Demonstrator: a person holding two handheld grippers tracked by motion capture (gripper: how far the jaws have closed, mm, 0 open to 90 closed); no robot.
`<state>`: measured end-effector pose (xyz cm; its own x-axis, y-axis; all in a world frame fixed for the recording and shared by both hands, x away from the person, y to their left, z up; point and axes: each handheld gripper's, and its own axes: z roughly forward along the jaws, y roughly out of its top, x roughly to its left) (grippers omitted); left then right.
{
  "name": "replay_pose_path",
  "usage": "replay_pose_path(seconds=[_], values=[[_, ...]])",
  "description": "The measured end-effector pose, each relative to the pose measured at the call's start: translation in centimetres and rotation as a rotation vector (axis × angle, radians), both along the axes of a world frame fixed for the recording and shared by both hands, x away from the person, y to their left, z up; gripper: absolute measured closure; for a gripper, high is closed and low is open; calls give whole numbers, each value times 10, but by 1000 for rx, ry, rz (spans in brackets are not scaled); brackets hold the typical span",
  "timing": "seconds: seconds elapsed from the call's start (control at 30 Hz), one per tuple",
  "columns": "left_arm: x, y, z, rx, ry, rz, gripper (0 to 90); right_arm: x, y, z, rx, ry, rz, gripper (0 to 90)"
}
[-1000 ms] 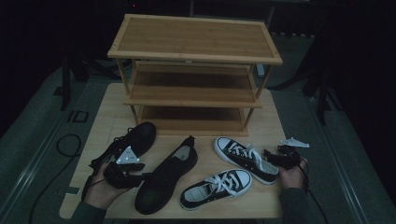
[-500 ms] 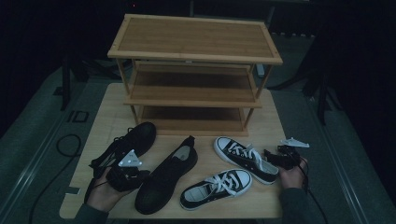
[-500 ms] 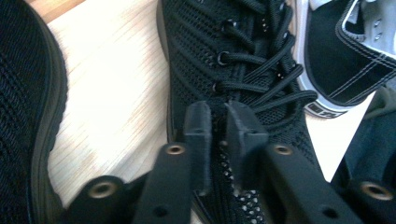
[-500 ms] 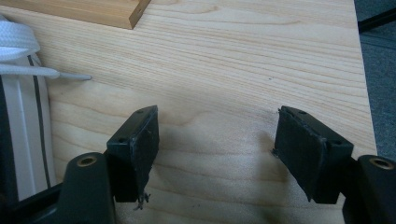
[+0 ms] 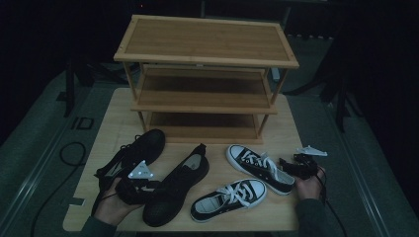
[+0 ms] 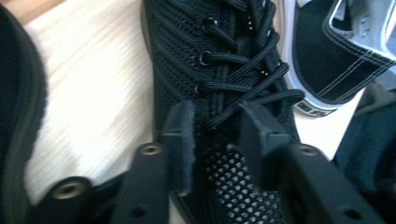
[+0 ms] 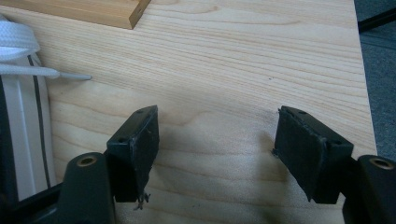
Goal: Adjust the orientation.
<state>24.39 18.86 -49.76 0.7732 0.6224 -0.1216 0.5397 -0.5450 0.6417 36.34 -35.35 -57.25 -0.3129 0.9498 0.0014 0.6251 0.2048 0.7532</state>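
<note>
In front of the wooden shoe rack (image 5: 205, 79), the left hand-held gripper (image 6: 215, 128) has just been opening, its jaws astride the black mesh shoe's (image 6: 224, 70) laces without pressing them. The right hand-held gripper (image 7: 217, 154) gapes empty over the bench (image 7: 233, 70).

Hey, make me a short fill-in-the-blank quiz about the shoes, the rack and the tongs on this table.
1. The wooden rack has ____ shelves.
2. The black shoes lie beside two sneakers with ____ laces.
3. The left tongs sit over the laces of a ____ shoe.
4. The right tongs are open with bare ____ between their pads.

Missing words: three; white; black; table
</note>
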Motion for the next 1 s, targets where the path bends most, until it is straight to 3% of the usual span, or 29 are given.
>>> replay_pose_path(seconds=[0.07, 0.1, 0.13, 0.23, 0.4, 0.6, 0.63, 0.77, 0.87, 0.93, 1.0], values=[[0, -1, 0, 8, -7, 4, 794, 0, 0, 0, 0, 0, 0, 304], [-1, -3, 1, 30, -13, 18, 794, 0, 0, 0, 0, 0, 0, 304], [0, -2, 1, 35, -12, 28, 883, 0, 0, 0, 0, 0, 0, 303], [1, -2, 4, 31, -11, 41, 898, 0, 0, 0, 0, 0, 0, 304], [4, -1, 12, 15, -44, 66, 900, 0, 0, 0, 0, 0, 0, 304], [2, -3, 11, 14, -39, 30, 898, 0, 0, 0, 0, 0, 0, 304], [1, -2, 10, 3, -39, 31, 880, 0, 0, 0, -1, 0, 1, 304], [0, 0, 6, -26, -30, 3, 636, 0, 0, 0, -1, 0, 1, 304], [3, -1, 3, -16, -19, 14, 572, 0, 0, 0, -1, 0, 0, 304], [6, -3, 0, -24, 5, 4, 635, 0, 0, 0, -1, 0, 1, 305], [7, -7, -1, -12, 7, -2, 777, 0, 0, 0, -1, 0, 1, 305]])
